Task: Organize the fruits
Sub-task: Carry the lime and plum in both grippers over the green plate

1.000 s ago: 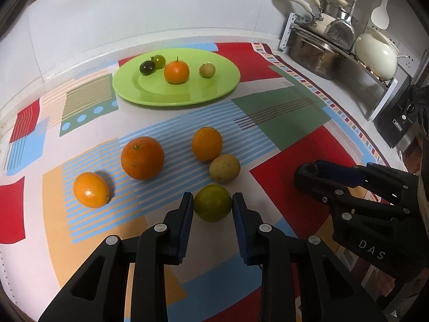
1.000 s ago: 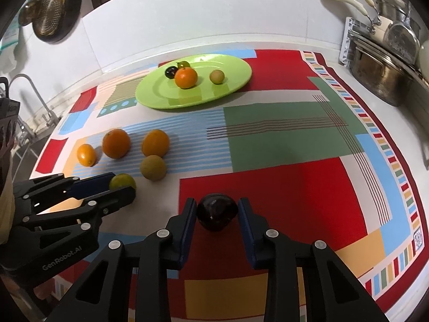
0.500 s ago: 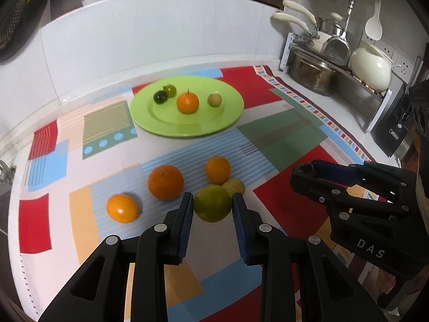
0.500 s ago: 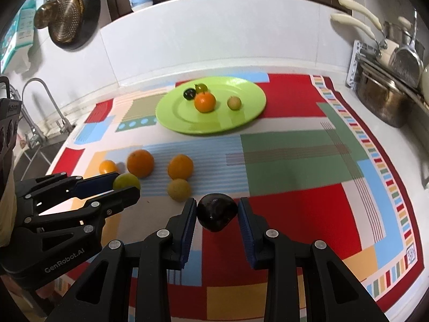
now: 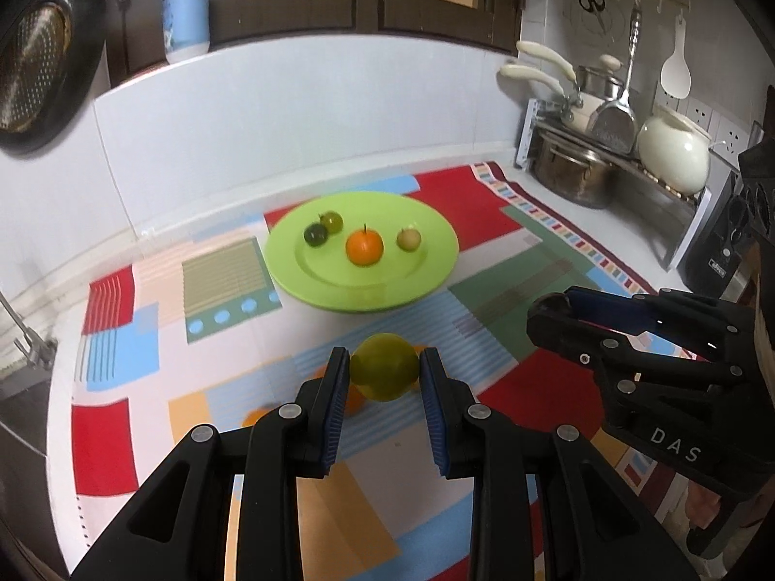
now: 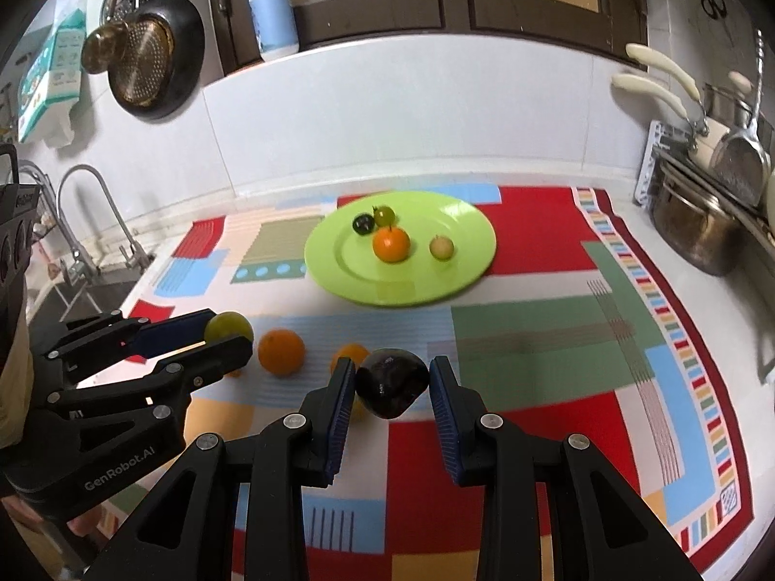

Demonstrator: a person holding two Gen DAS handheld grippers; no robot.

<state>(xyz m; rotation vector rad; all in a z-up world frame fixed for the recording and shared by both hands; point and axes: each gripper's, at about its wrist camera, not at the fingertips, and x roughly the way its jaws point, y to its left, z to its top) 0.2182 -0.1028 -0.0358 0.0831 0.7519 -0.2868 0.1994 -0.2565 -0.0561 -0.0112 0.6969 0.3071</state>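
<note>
Kitchen counter, covered by a patchwork tablecloth (image 6: 533, 334) in red, green, blue and cream blocks; white backsplash behind, and a dish rack with pots (image 5: 605, 155) at the right end.

Green plate (image 6: 465, 222) sits toward the back of the cloth. It carries four small fruits: an orange one (image 6: 391, 244) near the centre, a pale one (image 6: 441, 247) beside it, and a dark one (image 6: 363, 223) touching a green one (image 6: 384, 215) behind.

Left gripper (image 5: 384, 374) is held above the cloth, its jaws pinching a yellow-green citrus (image 5: 384, 373) — pads pressed to both sides. Right gripper (image 6: 391, 382) is likewise raised, its jaws clamped on a dark purple fruit (image 6: 391, 382).

Loose fruit on the cloth, front left: a large orange (image 6: 281, 352) and a smaller orange (image 6: 349, 354) near it — others are partly hidden behind the grippers.
</note>
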